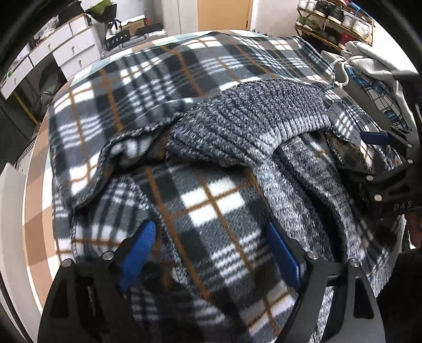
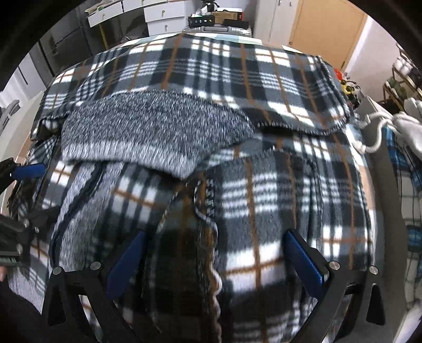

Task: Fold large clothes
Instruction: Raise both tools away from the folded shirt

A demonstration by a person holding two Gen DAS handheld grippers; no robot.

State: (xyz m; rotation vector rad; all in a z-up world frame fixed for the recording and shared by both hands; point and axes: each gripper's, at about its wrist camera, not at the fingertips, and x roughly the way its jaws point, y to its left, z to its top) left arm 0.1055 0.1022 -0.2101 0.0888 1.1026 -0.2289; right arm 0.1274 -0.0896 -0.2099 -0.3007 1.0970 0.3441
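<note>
**Plaid fleece garment spread on the table, both grippers above it**

Lying across the checked tabletop (image 1: 34,211): a large plaid fleece garment (image 1: 211,205), black, white and grey with tan lines. Folded partly over itself, a stitched edge curling at the left in the left wrist view. Draped across its middle, a grey marled knit part (image 1: 263,116), ribbed at the cuff end, running down toward the right.

Left gripper (image 1: 211,253): jaws apart, blue pads (image 1: 137,253) standing wide on either side of a fold of plaid, not pressing on it. Seen also at the left edge of the right wrist view.

Right gripper (image 2: 213,261): jaws likewise apart, blue pads (image 2: 303,261) spread over a bunched plaid fold with a wavy stitched hem; no squeeze on the cloth visible.

At the right of the table, a light grey hooded top (image 1: 374,60) with a white drawstring, on a blue checked cloth (image 1: 382,97). Behind, white drawers (image 1: 66,50), a shoe rack (image 1: 340,23) and a wooden door (image 2: 324,29).
</note>
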